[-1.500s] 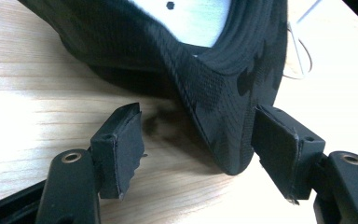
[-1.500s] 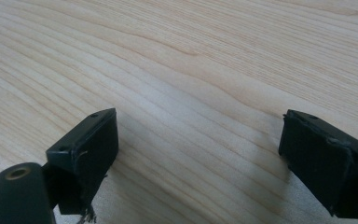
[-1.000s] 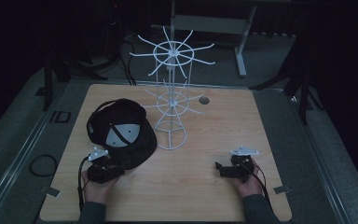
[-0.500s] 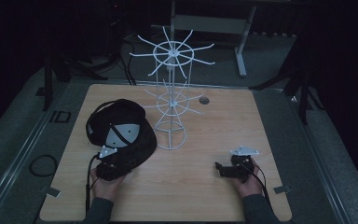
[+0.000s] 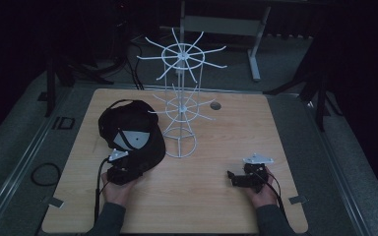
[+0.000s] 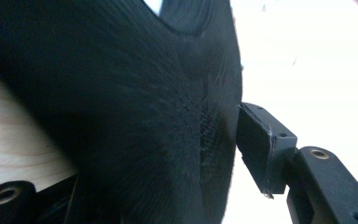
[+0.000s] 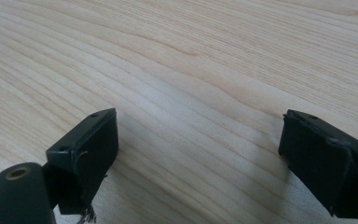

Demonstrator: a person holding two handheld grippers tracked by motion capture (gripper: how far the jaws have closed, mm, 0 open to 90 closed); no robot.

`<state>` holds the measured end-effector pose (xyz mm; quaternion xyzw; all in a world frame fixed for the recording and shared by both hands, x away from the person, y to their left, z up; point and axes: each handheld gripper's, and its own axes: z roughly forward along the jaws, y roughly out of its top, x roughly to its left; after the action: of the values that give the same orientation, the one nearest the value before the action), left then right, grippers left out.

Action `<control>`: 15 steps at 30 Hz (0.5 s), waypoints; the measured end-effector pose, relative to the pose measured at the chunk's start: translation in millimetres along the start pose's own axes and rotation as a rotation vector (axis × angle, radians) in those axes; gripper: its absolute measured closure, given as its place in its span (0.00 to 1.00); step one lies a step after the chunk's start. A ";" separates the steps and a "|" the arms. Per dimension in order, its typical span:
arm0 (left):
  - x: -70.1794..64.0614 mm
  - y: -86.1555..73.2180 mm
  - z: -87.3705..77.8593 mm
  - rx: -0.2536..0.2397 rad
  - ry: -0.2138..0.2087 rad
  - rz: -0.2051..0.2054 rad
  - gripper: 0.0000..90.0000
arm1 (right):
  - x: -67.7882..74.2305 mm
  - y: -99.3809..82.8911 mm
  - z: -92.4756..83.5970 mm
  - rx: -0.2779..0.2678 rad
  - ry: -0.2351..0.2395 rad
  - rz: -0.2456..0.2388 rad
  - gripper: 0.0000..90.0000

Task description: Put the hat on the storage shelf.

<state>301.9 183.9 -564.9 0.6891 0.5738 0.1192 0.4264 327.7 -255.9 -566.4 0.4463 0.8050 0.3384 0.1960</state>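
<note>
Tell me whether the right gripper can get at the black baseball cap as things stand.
Probably yes: the right gripper faces the black baseball cap across bare wooden table, in front of the white wire rack.

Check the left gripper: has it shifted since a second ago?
Yes. The left gripper has edged forward across the table toward the white wire rack, in under the black cap, whose brim now sits between its closing jaws.

A black cap [image 5: 130,135] is lying upside down on the desk [image 5: 216,206]'s left half; its pale inner lining is showing; its brim is sitting between the left gripper [image 5: 123,169]'s jaws.
</note>
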 end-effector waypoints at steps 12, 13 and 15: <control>5.3 10.8 -17.6 -0.048 -0.051 -0.051 0.85 | 0.1 0.0 0.0 0.001 0.000 0.002 0.13; 6.5 10.5 -18.4 -0.048 -0.055 -0.061 0.86 | 0.1 0.0 0.0 0.001 0.000 0.002 0.13; 7.5 10.4 -20.2 -0.050 -0.053 -0.071 0.87 | 0.1 0.0 0.0 0.001 0.000 0.002 0.13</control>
<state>298.2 200.0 -547.5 0.6604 0.5832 0.0999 0.4624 327.6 -255.9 -566.3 0.4469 0.8047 0.3383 0.1954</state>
